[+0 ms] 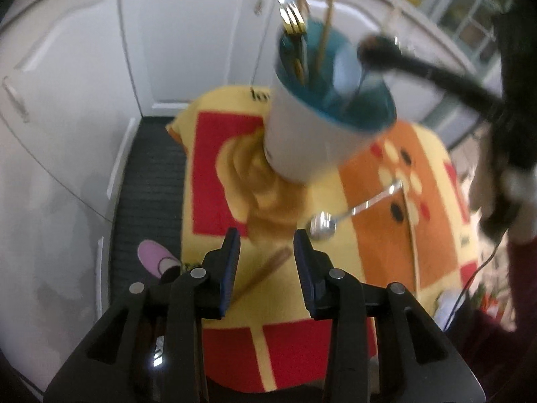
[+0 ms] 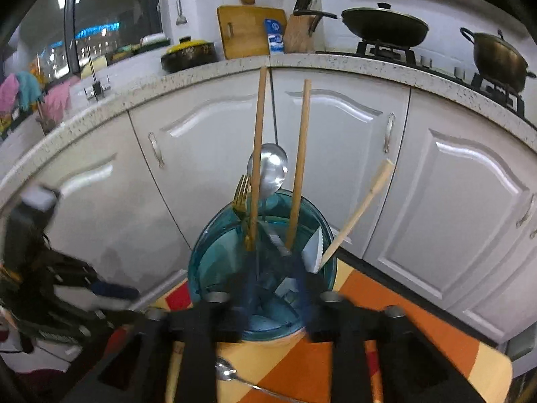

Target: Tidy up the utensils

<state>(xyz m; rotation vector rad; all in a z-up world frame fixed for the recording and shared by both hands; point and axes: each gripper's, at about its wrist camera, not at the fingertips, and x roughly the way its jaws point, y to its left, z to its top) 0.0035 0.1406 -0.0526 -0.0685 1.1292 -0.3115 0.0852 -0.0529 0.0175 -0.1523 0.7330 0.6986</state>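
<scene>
While the cup (image 1: 330, 114) stands on the counter (image 1: 379, 245) collecting utensils, a spoon (image 1: 324, 226) and chopstick (image 1: 265, 273) lie loose; left fingers (image 1: 231, 265) are spread empty, right fingers (image 2: 303, 288) apparently parted above it.

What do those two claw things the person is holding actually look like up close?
The left gripper is matte black plastic: two angular arms with round silver pins, ending in flat fingers faced with ribbed blue pads. The right gripper looks alike, black with silver pins and blue pads, though blurred.

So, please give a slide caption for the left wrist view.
Open left hand-held gripper hovering above a spoon beside the cup.
</scene>
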